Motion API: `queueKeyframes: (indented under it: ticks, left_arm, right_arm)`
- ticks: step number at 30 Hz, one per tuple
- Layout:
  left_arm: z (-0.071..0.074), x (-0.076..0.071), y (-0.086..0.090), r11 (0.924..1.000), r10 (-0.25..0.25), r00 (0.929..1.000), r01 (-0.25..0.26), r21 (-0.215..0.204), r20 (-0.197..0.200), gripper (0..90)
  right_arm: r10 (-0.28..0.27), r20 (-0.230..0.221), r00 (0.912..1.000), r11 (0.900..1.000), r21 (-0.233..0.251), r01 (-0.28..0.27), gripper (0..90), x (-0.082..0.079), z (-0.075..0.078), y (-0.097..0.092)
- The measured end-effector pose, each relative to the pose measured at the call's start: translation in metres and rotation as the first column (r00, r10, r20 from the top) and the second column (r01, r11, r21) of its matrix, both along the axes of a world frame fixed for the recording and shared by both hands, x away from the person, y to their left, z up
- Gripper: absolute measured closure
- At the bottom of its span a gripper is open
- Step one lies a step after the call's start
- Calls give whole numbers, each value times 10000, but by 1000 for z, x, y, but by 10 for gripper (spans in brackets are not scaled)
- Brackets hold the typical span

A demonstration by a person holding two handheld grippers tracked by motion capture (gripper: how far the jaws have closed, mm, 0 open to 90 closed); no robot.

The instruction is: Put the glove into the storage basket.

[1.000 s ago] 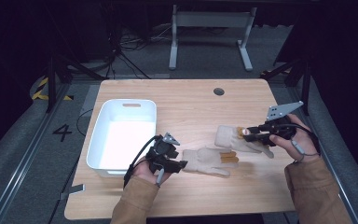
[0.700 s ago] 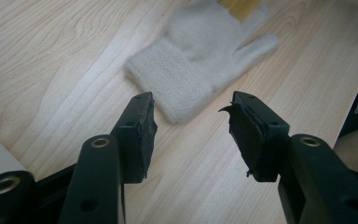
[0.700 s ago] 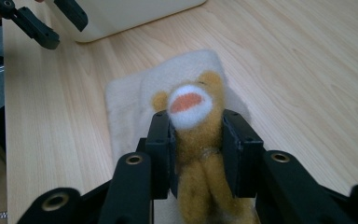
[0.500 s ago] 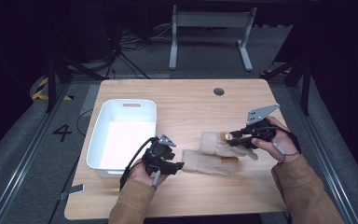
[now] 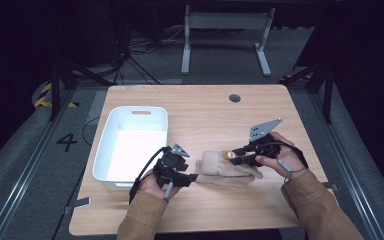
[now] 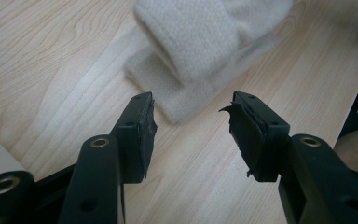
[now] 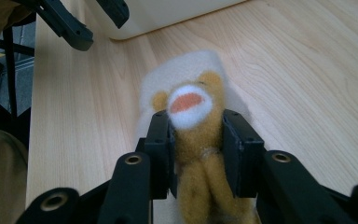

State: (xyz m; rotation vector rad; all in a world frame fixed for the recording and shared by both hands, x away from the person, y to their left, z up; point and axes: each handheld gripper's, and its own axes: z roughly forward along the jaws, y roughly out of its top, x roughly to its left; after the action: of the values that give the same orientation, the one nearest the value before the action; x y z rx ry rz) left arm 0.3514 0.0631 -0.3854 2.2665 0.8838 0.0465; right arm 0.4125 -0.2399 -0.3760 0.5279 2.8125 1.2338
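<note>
Two forearms in tan sleeves come in from the near edge of the table (image 5: 195, 107), each hand carrying a hand-held gripper. The left hand (image 5: 156, 183) lies low on the wood, just in front of the white bin (image 5: 105, 150), with the left hand-held gripper (image 5: 194, 176) pointing to the person's right toward a cream knitted glove (image 5: 227, 172). Its jaws stand apart and released, with nothing between them; in the left gripper view the left hand-held gripper (image 6: 191, 121) frames bare wood, and the glove (image 6: 200, 51) lies just past the jaw tips, apart from them, its ribbed cuff folded over a flatter layer.

The right hand (image 5: 280, 160) is raised a little above the table at the person's right, and the right hand-held gripper (image 5: 232, 156) points leftward over the glove, with its grey three-cornered plate tilted up behind it. Its jaws are clenched on a small plush toy (image 5: 227, 154). In the right gripper view the right hand-held gripper (image 7: 196, 135) pinches the toy (image 7: 191, 140) at its body: mustard-yellow fuzzy fabric, round ears, a white muzzle with an orange patch, and limbs hanging down between the jaws. The toy's head rises past the jaw tips, and the pale glove (image 7: 182, 70) shows blurred behind it, on the table near a corner of the bin (image 7: 168, 14).
</note>
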Motion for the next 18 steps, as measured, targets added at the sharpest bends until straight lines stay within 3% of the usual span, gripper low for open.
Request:
queueKeyframes:
  ticks: [11, 18]
  left_arm:
    - [-1, 2, -4, 9999, -102, 9999, 102, 39, 2, 504]
    - [-1, 3, -6, 9999, -163, 9999, 163, 20, -4, 507]
  right_arm:
    - [86, -209, 9997, 9999, 74, -85, 662, -2, -14, 11]
    - [102, -391, 9992, 9996, -245, -111, 657, -3, -24, 16]
